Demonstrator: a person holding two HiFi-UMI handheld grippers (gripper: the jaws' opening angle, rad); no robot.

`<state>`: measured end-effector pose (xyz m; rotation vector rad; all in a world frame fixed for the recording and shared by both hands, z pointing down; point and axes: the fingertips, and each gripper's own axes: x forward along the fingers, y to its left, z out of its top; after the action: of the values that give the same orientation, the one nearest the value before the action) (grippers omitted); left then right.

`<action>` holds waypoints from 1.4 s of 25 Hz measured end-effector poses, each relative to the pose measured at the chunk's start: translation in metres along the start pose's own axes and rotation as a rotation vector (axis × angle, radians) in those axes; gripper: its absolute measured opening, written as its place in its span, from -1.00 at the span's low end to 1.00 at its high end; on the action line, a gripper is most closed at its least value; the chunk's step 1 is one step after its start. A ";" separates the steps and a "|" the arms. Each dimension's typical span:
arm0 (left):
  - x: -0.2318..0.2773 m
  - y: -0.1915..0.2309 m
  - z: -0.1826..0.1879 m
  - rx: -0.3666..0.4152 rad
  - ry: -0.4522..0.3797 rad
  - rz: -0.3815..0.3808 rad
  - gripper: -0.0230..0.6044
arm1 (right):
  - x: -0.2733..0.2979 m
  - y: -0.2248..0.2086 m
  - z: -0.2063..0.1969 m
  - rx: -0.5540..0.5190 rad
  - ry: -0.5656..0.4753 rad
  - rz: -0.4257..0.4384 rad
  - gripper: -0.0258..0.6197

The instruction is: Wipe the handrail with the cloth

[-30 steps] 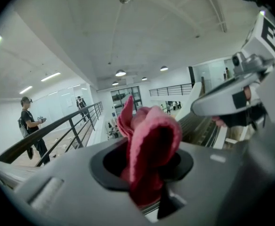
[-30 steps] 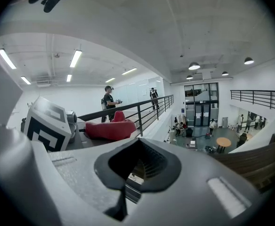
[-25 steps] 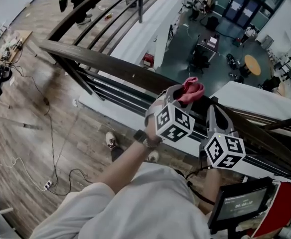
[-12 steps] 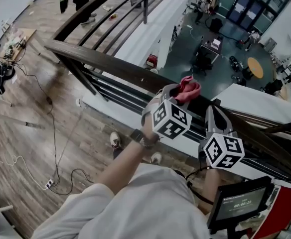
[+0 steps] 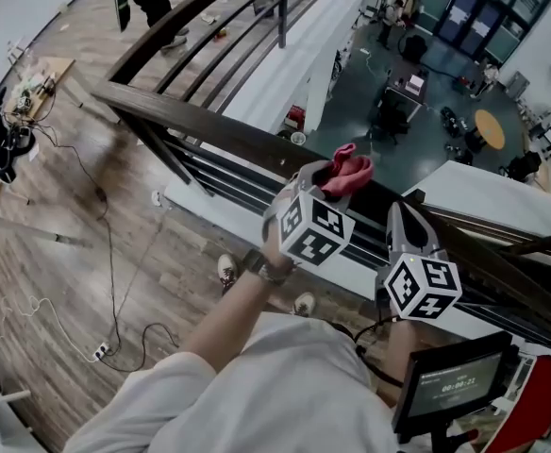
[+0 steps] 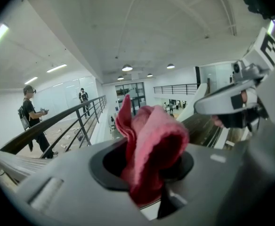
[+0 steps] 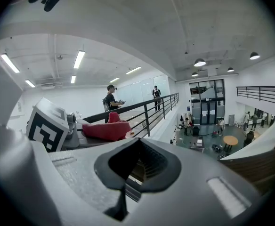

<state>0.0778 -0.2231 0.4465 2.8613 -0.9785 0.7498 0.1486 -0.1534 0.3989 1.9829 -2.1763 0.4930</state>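
Over handrail, left tongs pinching pink cloth, right tongs pressed together

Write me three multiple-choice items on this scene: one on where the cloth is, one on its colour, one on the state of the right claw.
1. Where is the cloth?
A. On the floor.
B. On a desk downstairs.
C. In the left claw, at the handrail.

2. What colour is the cloth?
A. Pink-red.
B. Blue.
C. White.

3. How does the right claw stand?
A. Wide open.
B. Shut, holding nothing.
C. Shut on the cloth.

Answers:
1 C: the left gripper view shows the cloth pinched between that claw's jaws, and the head view puts it at the rail.
2 A: it reads pink-red in all three views.
3 B: the right gripper view shows its jaws meeting, with only the railing seen through the notch.
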 end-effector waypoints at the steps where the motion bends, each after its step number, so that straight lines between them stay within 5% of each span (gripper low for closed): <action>1: -0.001 0.003 -0.001 -0.005 0.000 0.000 -0.43 | 0.002 0.001 0.000 0.001 0.002 0.002 -0.91; 35: -0.042 0.132 -0.038 -0.100 -0.013 0.065 -0.42 | 0.096 0.099 0.023 -0.025 0.047 0.085 -0.91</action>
<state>-0.0447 -0.2981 0.4443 2.7653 -1.0825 0.6670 0.0430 -0.2446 0.3956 1.8530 -2.2340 0.5161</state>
